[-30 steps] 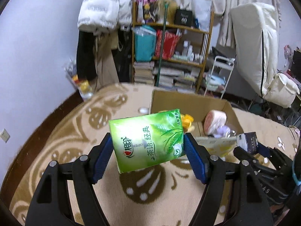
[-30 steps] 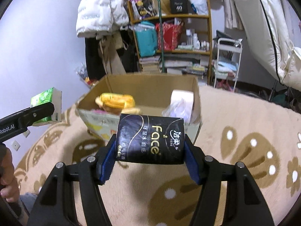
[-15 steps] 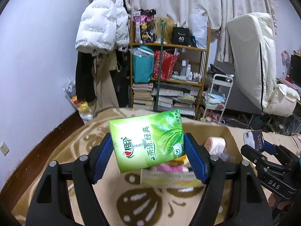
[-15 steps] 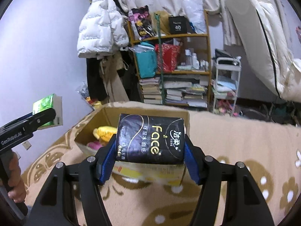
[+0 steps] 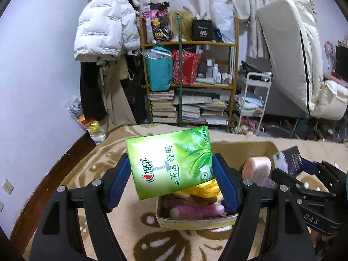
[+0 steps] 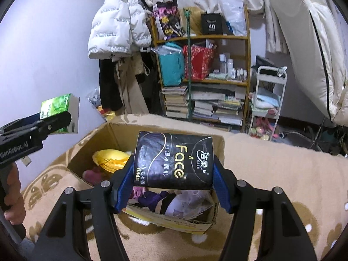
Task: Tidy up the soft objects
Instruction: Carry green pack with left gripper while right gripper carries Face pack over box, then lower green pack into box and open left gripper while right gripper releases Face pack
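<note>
My left gripper (image 5: 174, 178) is shut on a green tissue pack (image 5: 171, 161) and holds it in the air just left of and above the open cardboard box (image 5: 195, 221). My right gripper (image 6: 173, 184) is shut on a black "Face" tissue pack (image 6: 173, 159) held above the box (image 6: 174, 223). The box holds a yellow plush (image 6: 111, 158), a pink plush (image 5: 195, 209), a pink roll (image 5: 257, 168) and purple soft items (image 6: 152, 195). The green pack also shows in the right wrist view (image 6: 59, 113).
The box stands on a beige patterned carpet (image 6: 271, 174). Behind it are a cluttered wooden shelf (image 5: 189, 82), hanging coats (image 5: 104, 34), a white trolley (image 5: 252, 102) and a leaning mattress (image 5: 291, 50). A purple wall (image 5: 39, 87) is on the left.
Both grippers have moved forward and over the box with their packs still held. The box now lies closer and lower in both views.
</note>
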Available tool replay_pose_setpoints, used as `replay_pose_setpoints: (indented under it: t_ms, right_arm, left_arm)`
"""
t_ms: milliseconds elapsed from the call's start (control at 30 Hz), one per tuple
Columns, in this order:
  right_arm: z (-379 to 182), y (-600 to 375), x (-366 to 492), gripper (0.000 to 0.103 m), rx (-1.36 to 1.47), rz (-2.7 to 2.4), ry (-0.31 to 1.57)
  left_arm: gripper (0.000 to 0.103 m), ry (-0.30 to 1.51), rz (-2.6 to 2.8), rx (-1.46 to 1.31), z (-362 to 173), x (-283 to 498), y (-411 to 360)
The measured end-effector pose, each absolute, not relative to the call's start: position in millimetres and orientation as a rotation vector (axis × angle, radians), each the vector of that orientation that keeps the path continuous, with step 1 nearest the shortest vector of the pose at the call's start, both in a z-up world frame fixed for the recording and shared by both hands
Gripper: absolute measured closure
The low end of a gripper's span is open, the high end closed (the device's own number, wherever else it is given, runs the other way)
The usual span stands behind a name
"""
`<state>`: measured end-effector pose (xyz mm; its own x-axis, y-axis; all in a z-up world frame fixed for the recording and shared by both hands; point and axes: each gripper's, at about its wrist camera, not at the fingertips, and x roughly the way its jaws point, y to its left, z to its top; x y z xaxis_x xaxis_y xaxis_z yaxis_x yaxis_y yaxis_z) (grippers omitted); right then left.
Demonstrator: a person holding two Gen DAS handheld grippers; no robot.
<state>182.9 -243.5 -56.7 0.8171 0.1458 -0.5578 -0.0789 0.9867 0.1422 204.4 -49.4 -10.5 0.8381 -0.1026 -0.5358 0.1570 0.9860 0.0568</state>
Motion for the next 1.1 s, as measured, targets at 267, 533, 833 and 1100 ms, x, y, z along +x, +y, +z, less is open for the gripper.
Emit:
replay_pose_setpoints:
  t_ms: [267, 533, 833, 1100]
  right_arm:
    - [-74.7, -241.9, 187.5, 0.034, 0.124, 0.123, 0.645]
    - [-80.8, -246.5, 188.9, 0.034, 0.141, 0.113, 0.665]
    - [-87.8, -251.1, 192.0, 0.034, 0.154, 0.094, 0.687]
    - [-89.6, -246.3, 193.5, 0.030, 0.131, 0.094, 0.696]
  left_arm:
    - [0.028, 0.594, -0.192, 0.129, -27.3, 205.8, -66.8]
    - [0.028, 0.623, -0.216, 0.137, -37.8, 206.6, -72.6]
    - [0.027, 0.651, -0.231, 0.125, -43.2, 209.8, -71.3]
    - [0.015, 0.647, -0.223, 0.117, -41.7, 211.8, -69.1]
